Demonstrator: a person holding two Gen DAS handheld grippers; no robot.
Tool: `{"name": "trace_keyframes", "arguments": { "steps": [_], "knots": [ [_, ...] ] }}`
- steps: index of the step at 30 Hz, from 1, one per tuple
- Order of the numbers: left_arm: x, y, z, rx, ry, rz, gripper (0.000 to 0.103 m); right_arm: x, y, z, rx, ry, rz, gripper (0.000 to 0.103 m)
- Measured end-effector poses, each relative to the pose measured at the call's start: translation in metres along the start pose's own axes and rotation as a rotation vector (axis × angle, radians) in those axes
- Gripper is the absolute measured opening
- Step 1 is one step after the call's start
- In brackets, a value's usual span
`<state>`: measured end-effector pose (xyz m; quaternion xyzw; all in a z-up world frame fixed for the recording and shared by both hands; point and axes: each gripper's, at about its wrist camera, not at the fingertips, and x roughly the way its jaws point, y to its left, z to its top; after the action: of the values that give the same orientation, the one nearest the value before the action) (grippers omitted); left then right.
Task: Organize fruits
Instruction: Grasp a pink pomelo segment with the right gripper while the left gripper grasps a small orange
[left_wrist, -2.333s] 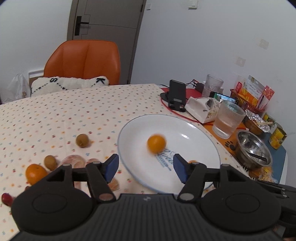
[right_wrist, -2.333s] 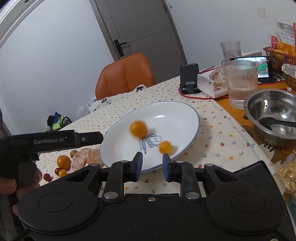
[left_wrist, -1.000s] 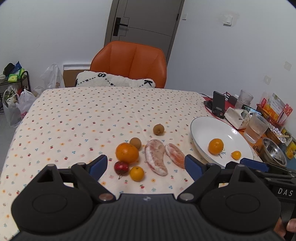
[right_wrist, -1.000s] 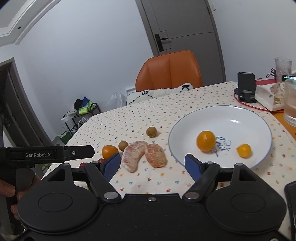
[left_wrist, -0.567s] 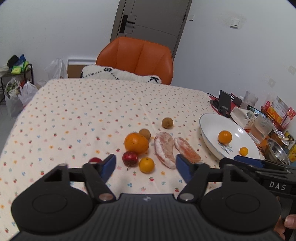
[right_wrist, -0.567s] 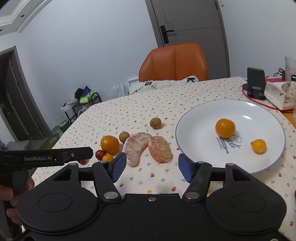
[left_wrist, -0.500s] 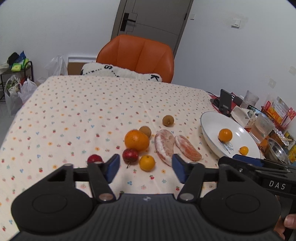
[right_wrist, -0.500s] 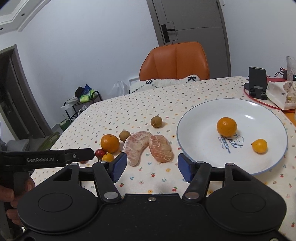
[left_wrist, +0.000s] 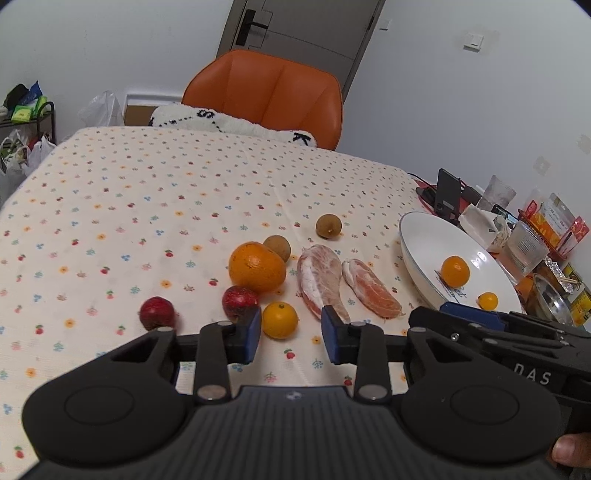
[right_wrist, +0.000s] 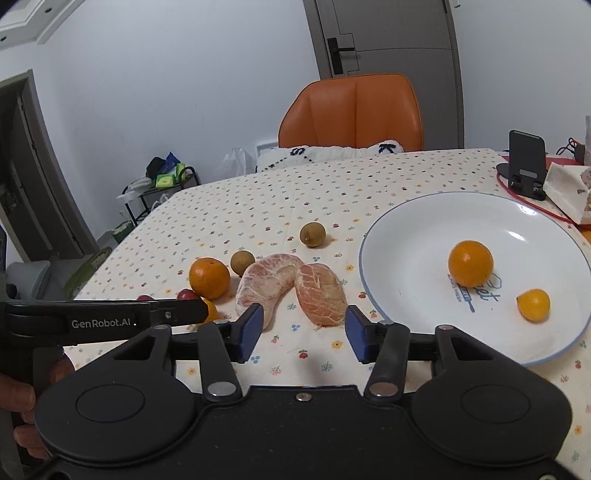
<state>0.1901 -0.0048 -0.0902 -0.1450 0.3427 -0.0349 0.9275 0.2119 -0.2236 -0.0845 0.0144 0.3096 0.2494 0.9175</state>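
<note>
Your left gripper (left_wrist: 290, 334) hangs low over the near part of the surface (left_wrist: 110, 206), its blue fingers (left_wrist: 252, 332) apart and empty, with the small orange (left_wrist: 279, 319) lying on the cloth just ahead of the gap between them. A dark red fruit (left_wrist: 239, 301) sits just left of that small orange, almost touching your left finger tip, and a second red fruit (left_wrist: 157, 313) lies further toward the left edge. Behind them rests the large orange (left_wrist: 256, 266), with a brown round fruit (left_wrist: 277, 246) touching its far side and another brown fruit (left_wrist: 328, 226) on its own further back.

Your right gripper (right_wrist: 303, 332) has its fingers (right_wrist: 357, 332) spread wide, holding nothing. Just ahead of the gap lie two peeled pomelo pieces: the curved pale piece (right_wrist: 264, 282) on the left and the pinker piece (right_wrist: 320, 291) beside it, the two touching near their far ends.

Toward the right edge of the surface stands the white plate (right_wrist: 406, 221), holding a medium orange (right_wrist: 470, 263) near its middle and a smaller orange fruit (right_wrist: 533, 304) nearer its front rim, the two apart. Past the plate stand a phone stand (right_wrist: 526, 162) and a ribbed glass (left_wrist: 524, 248). An orange chair (left_wrist: 266, 96) is at the far edge.
</note>
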Motion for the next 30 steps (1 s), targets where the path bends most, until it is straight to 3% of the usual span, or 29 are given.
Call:
{"name": "trace_keyframes", "arguments": {
  "steps": [7, 12, 18, 30],
  "knots": [
    [0.009, 0.002, 0.000, -0.002, 0.008, 0.003, 0.032, 0.014, -0.001, 0.003, -0.015, 0.006, -0.017, 0.047],
    [0.012, 0.007, 0.001, -0.015, 0.007, 0.009, 0.020, 0.024, 0.000, 0.004, -0.029, 0.016, -0.023, 0.047],
    [0.010, 0.010, 0.000, -0.017, 0.005, 0.003, 0.020, 0.037, 0.006, 0.007, -0.069, 0.026, -0.040, 0.044],
    [0.000, 0.019, 0.001, -0.038, -0.012, 0.017, 0.020, 0.052, 0.017, 0.008, -0.166, 0.042, -0.114, 0.027]
  ]
}}
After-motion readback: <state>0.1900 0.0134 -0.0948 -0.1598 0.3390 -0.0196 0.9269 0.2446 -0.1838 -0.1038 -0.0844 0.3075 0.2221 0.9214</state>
